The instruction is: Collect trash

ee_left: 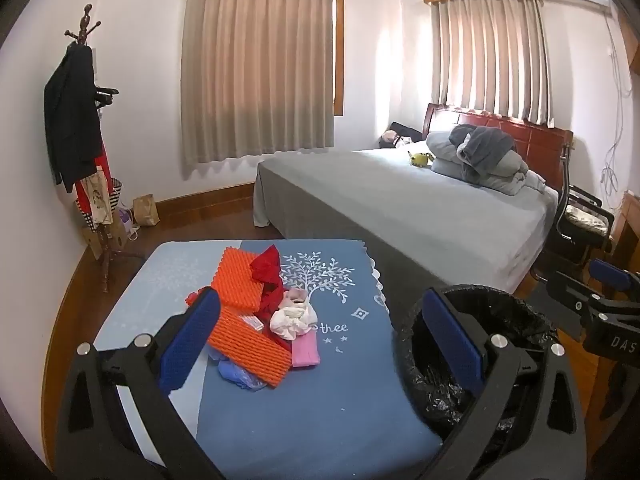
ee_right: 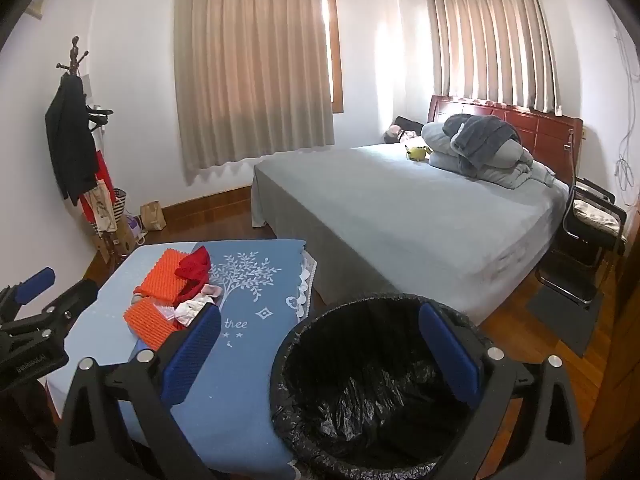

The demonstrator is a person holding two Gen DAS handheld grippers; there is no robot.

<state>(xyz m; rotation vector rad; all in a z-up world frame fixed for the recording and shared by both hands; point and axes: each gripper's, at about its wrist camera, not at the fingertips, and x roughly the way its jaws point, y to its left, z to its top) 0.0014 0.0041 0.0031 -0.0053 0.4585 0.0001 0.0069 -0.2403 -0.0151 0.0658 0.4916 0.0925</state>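
A pile of trash lies on a table with a blue cloth [ee_left: 312, 408]: orange foam netting [ee_left: 240, 320], a red crumpled piece [ee_left: 266, 268], white crumpled paper [ee_left: 292, 318], a pink piece [ee_left: 306, 354] and a blue plastic bit [ee_left: 240, 376]. A bin with a black liner [ee_left: 440, 384] stands right of the table. My left gripper [ee_left: 320, 340] is open and empty, above the table's near part. My right gripper [ee_right: 320, 354] is open and empty, over the bin [ee_right: 360, 392]. The pile also shows in the right wrist view [ee_right: 172, 300].
A grey bed [ee_left: 420, 208] with folded bedding stands behind the table. A coat rack [ee_left: 80, 140] with clothes and bags stands at the left wall. A black chair [ee_left: 576, 224] stands at the far right. The floor is wood.
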